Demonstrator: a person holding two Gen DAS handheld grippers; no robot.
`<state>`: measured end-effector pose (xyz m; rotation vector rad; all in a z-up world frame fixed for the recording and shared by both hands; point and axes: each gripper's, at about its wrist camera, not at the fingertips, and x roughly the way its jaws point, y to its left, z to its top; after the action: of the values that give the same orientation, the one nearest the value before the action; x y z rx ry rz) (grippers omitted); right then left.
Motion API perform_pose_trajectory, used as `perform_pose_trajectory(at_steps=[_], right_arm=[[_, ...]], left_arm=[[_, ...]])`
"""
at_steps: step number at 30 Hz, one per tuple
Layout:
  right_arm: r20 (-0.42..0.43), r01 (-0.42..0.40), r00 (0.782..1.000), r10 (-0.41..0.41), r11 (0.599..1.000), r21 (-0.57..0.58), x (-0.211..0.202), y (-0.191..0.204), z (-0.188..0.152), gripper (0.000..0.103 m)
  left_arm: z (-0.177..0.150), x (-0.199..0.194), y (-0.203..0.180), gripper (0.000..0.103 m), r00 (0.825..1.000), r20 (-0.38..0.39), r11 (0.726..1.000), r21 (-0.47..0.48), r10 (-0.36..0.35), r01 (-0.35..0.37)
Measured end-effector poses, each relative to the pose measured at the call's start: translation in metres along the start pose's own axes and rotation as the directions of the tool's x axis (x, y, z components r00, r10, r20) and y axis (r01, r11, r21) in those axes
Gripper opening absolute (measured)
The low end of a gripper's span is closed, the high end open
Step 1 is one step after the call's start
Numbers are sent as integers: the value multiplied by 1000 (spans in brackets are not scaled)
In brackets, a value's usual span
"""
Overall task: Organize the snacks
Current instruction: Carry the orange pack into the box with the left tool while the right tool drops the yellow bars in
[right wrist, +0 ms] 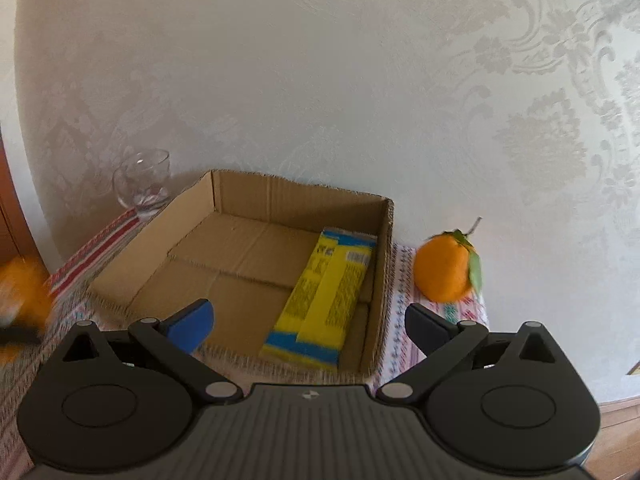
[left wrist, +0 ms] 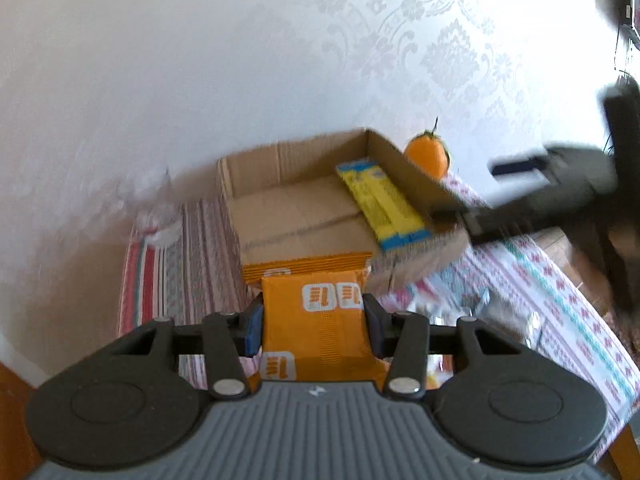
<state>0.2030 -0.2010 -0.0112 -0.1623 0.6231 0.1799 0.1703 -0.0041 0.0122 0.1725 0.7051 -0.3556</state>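
Two yellow-and-blue snack packs (right wrist: 324, 300) already lie in the shallow cardboard box (right wrist: 224, 280) — the left hand-held gripper (left wrist: 314, 324) pinches an orange wrapped snack packet (left wrist: 316, 320), not yet boxed; the right hand-held gripper (right wrist: 308, 326) is spread, empty.

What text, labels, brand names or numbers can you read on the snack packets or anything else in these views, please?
None can be read for certain.
Orange packet, in the left gripper: white logo squares; the letters are too blurred to read.
Yellow packets in the cardboard box: blocks of fine black print, with what may be a barcode; too small to read.
Cardboard box floor: faint grey line, unreadable.
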Motion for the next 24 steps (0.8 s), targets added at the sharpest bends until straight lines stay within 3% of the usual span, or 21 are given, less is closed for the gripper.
perform_pose_trajectory(at_steps=[10,19,21,24], right_arm=[[0,50,999,-50,998,42,-44,12,-52,103],[-11,78,997,-78,994,81,-60,9,-71,103],[-11,83,997,-82,993,87,-60,7,-71,103],[-6,87,996,-86,992,89,-63,6,-72,103]], left_arm=[[69,72,-4,47,1000,4,999,38,1,-1],[116,146,-11,47,999,-34,999,-6,35,-35],[121,159,-10,51,998,-49,999,-26,46,-48],[122,171,-10,67,993,-56,994,-24,101,-103]])
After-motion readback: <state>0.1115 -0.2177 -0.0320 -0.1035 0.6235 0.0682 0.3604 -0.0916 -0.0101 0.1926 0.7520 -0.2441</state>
